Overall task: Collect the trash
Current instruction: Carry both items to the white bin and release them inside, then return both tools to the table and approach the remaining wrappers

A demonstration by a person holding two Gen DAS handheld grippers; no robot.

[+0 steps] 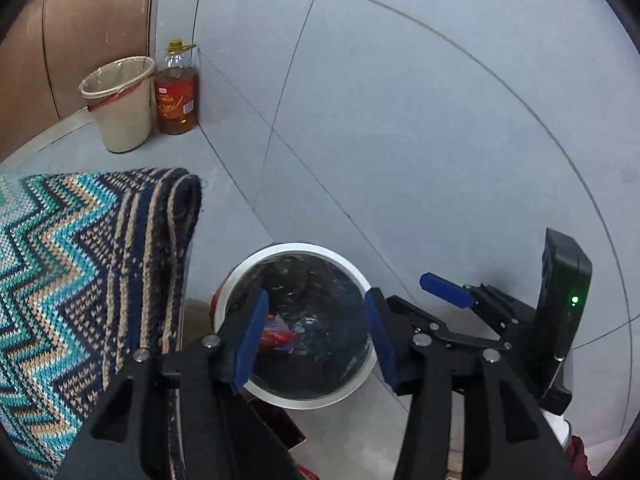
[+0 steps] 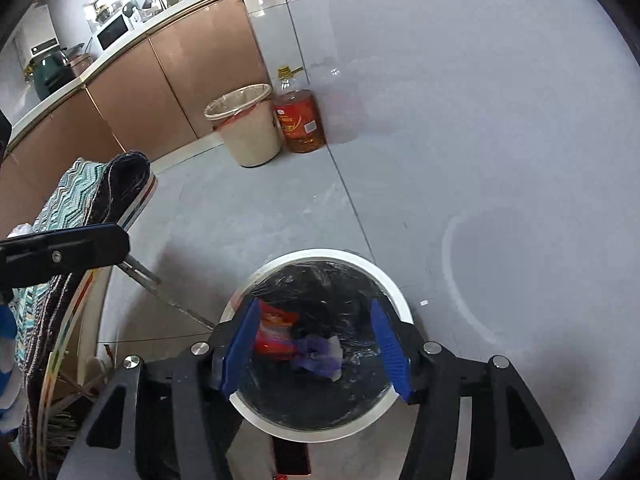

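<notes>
Fingers [image 2: 390, 356] of both grippers spread wide above the bin [image 2: 396, 300].

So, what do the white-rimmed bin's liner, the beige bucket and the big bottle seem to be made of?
The bin liner looks like thin glossy black plastic film: it wrinkles and glints. The beige bucket seems to be matte hard plastic, with a clear film bag folded over its rim. The big bottle looks like clear plastic; amber liquid shows through it, and it has a yellow cap.
</notes>
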